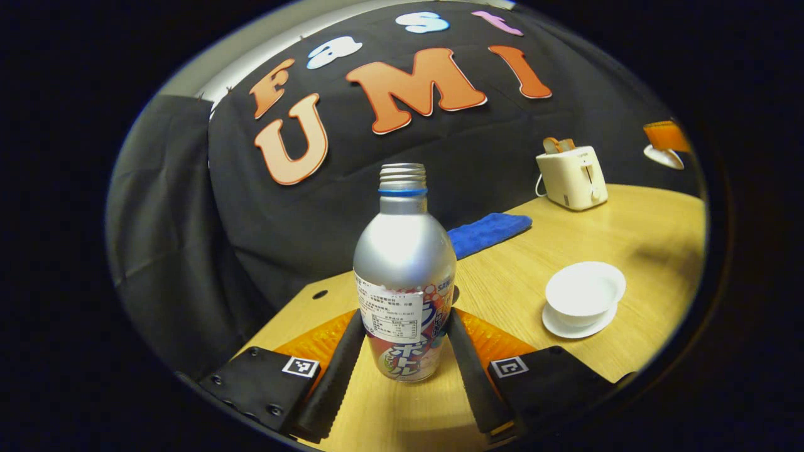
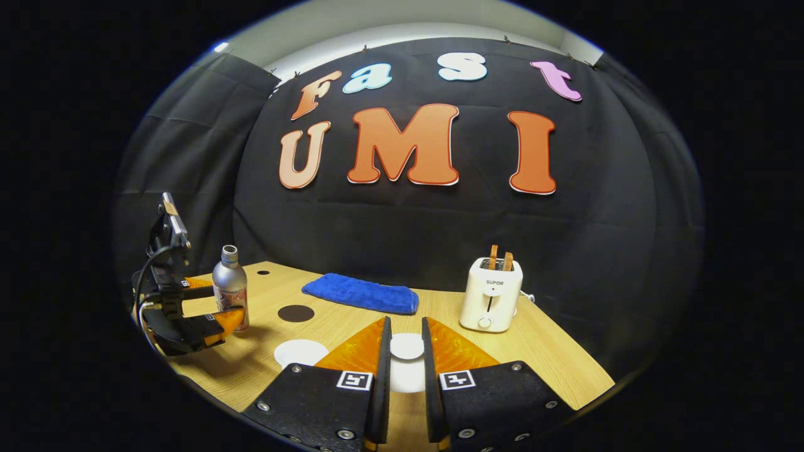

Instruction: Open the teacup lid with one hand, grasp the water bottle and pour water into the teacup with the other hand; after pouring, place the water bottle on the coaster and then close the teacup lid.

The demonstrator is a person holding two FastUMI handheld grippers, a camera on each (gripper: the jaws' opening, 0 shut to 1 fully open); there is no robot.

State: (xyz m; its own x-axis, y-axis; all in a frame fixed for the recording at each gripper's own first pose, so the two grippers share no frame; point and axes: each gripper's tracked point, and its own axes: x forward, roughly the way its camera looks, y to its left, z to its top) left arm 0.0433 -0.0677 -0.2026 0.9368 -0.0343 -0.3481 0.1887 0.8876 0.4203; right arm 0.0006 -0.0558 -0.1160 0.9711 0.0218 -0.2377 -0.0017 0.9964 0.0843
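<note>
Silver water bottle [image 1: 405,276] upright between left tool [image 1: 405,351] fingers.

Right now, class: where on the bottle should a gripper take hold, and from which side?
Grip the bottle at its wide labelled body, not the narrow threaded neck. It stands upright, so come in level from the side, as the left gripper does, a finger on either flank.

1. The toaster [image 2: 490,304], right of centre in the right gripper view, bears the brand "SUPOR" on its front.
2. The water bottle [image 1: 404,276], centre of the left gripper view, carries large Japanese katakana on its lower label; the white label's small print is too fine to read.
</note>
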